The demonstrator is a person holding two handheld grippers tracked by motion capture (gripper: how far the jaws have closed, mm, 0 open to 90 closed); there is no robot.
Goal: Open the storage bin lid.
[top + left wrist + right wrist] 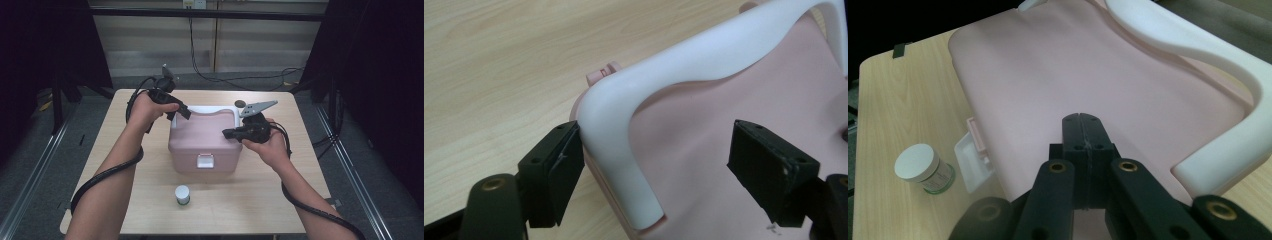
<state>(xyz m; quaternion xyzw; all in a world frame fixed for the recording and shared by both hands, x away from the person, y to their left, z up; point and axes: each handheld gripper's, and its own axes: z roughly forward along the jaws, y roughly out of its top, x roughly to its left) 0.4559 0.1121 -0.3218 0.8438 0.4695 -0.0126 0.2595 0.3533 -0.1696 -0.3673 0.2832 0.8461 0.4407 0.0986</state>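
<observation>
A pink box (202, 140) with a white carrying handle (210, 109) folded back on its lid stands mid-table. My left gripper (182, 112) is at the box's far left corner. In the left gripper view its jaws (655, 142) stand open around the handle's bent leg (614, 125); one pad touches the leg, the other is well clear over the pink lid. My right gripper (226, 133) is shut with nothing in it, its tips (1082, 120) just over the lid (1048, 75) near the box's right side, beside the handle (1228, 65).
A white latch (205, 161) sits on the box's front face. A small white-capped jar (182, 194) stands on the wooden table (260, 200) in front of the box. A small dark round thing (240, 103) lies behind the box. Cables trail from both grippers.
</observation>
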